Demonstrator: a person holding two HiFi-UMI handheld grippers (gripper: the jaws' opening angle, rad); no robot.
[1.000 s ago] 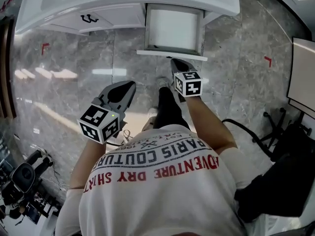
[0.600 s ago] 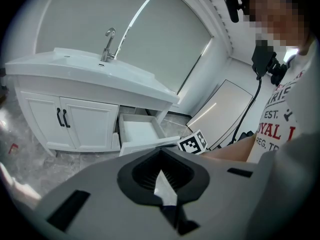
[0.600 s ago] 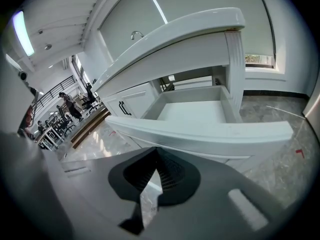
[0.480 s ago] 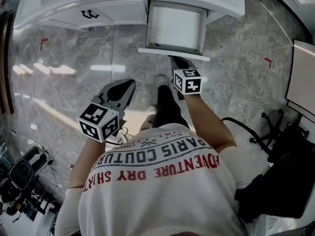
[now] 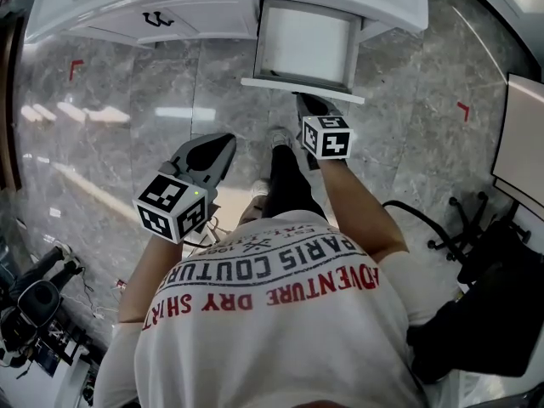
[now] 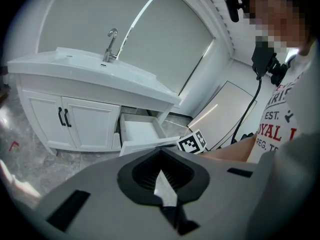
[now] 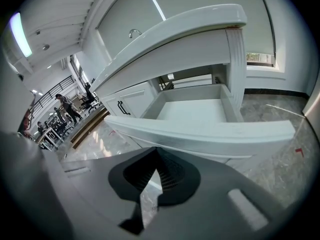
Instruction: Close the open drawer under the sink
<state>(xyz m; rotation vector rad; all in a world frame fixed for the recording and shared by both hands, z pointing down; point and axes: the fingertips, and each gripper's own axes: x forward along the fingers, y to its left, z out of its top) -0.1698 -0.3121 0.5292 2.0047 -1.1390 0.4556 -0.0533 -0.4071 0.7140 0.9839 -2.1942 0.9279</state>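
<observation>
Both left gripper and right gripper fingers meet, empty, before the open drawer; only gripper views show the faucet.

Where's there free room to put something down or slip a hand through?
The open white drawer is bare inside. The grey marble floor before the white cabinet doors is free. It is tight at the drawer front, where the right tool hovers, and by the black wheeled base.
</observation>
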